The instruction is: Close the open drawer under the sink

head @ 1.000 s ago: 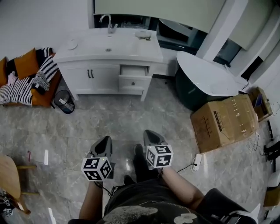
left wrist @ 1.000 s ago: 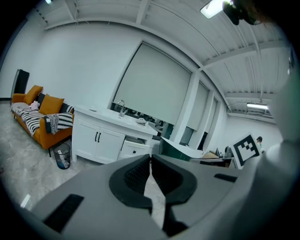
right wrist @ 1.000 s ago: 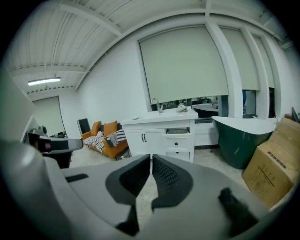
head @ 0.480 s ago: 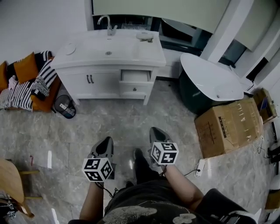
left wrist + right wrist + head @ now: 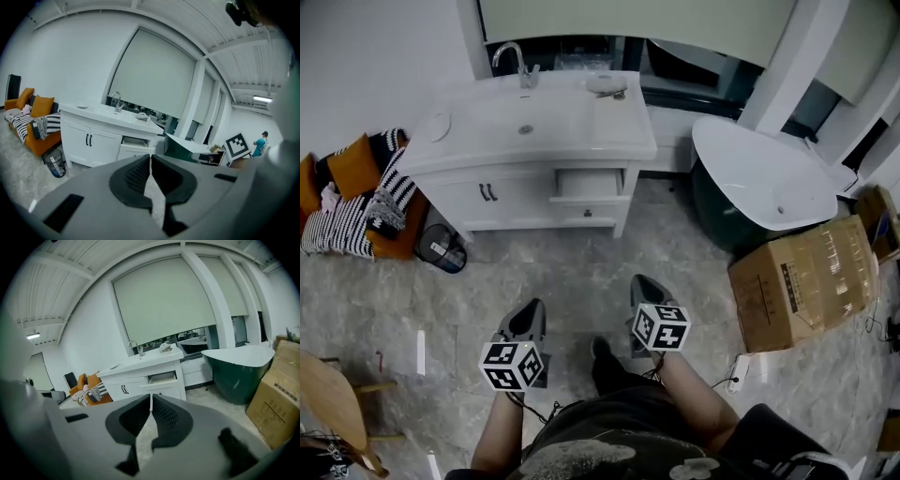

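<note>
A white vanity cabinet (image 5: 487,197) with a sink (image 5: 525,122) stands against the far wall. Its upper right drawer (image 5: 589,185) is pulled out a little; the same drawer (image 5: 135,143) (image 5: 163,378) shows in both gripper views. My left gripper (image 5: 525,317) and right gripper (image 5: 645,286) are held low over the floor, well short of the vanity. Both point toward it and both are shut with nothing between the jaws (image 5: 150,157) (image 5: 150,409).
A dark green bathtub (image 5: 759,183) stands right of the vanity, with a cardboard box (image 5: 811,272) in front of it. A small bin (image 5: 442,248) and an orange sofa with striped cloth (image 5: 356,192) are at the left. A wooden chair (image 5: 328,403) stands lower left.
Both grippers and the person have moved forward toward the vanity, which now looks nearer and larger. Both grippers stay shut.
</note>
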`<state>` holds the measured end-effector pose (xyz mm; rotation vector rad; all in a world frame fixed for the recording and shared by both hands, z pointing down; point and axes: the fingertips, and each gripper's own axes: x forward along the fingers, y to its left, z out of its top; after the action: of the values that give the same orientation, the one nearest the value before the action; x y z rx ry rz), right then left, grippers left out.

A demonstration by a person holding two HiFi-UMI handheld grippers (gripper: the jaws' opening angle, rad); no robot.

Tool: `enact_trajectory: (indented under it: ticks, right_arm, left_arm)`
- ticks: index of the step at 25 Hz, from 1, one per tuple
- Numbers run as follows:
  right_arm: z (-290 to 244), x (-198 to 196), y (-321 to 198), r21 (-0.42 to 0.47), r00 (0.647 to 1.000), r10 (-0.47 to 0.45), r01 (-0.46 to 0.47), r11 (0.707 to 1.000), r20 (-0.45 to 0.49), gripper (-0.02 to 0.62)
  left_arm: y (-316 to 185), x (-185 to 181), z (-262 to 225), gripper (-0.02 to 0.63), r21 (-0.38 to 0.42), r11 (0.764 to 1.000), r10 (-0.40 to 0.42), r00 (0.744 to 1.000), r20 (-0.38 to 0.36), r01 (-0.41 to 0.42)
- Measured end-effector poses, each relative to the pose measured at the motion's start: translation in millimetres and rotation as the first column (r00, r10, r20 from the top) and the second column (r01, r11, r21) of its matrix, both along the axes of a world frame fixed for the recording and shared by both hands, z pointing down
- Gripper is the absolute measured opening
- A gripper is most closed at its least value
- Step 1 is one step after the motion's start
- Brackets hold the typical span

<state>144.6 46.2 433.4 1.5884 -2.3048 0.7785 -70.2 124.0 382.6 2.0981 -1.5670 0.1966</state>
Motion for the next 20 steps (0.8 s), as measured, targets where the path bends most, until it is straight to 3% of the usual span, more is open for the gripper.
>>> enact_trajectory:
  ticks: [12,20]
  right_arm:
    - [24,6,-92,-0.062,0.997,-0.081,0.082,0.995,0.019,0.030]
    - [43,-9,-121,-0.089,0.990,-0.135,0.137,0.987,0.033,0.031]
  left_arm:
    - [-104,29,10,0.023,-0.045,0.999,-0.013,1.000,0.024,0.014]
    - [-125,32,30,0.023,-0.101,0.995,-0.009,0.999,0.036,0.013]
